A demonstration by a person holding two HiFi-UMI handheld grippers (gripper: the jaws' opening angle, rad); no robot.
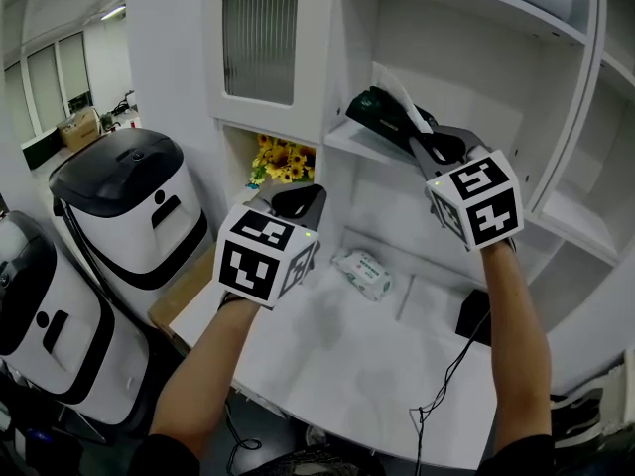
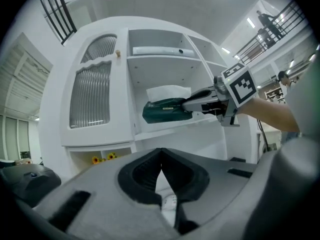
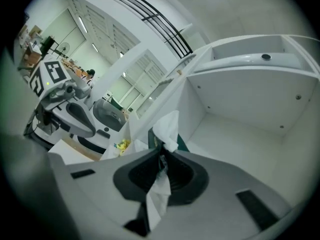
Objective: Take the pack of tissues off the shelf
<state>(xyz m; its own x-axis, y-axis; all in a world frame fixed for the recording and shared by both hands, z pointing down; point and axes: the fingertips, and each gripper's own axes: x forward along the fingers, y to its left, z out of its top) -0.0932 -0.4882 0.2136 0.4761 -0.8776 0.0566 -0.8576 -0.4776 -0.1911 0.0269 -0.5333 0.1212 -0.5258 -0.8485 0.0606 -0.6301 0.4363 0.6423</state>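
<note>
The pack of tissues (image 1: 380, 115) is dark green, with a white tissue (image 1: 402, 91) standing out of its top, and lies on the middle shelf (image 1: 347, 139) of the white cabinet. My right gripper (image 1: 421, 147) reaches to the pack's right end and is shut on it. In the right gripper view a thin white strip of tissue (image 3: 167, 126) runs between the closed jaws of the right gripper (image 3: 162, 156). The left gripper view shows the pack (image 2: 165, 110) with that gripper's fingers against it. My left gripper (image 1: 298, 198) hangs lower, over the table, shut and empty (image 2: 160, 154).
A white wipes packet (image 1: 363, 273) lies on the white table (image 1: 337, 355), with a black device (image 1: 474, 315) and its cable to the right. Sunflowers (image 1: 281, 160) fill a small niche below the ribbed cabinet door (image 1: 259, 38). Two white-and-black machines (image 1: 129, 206) stand at left.
</note>
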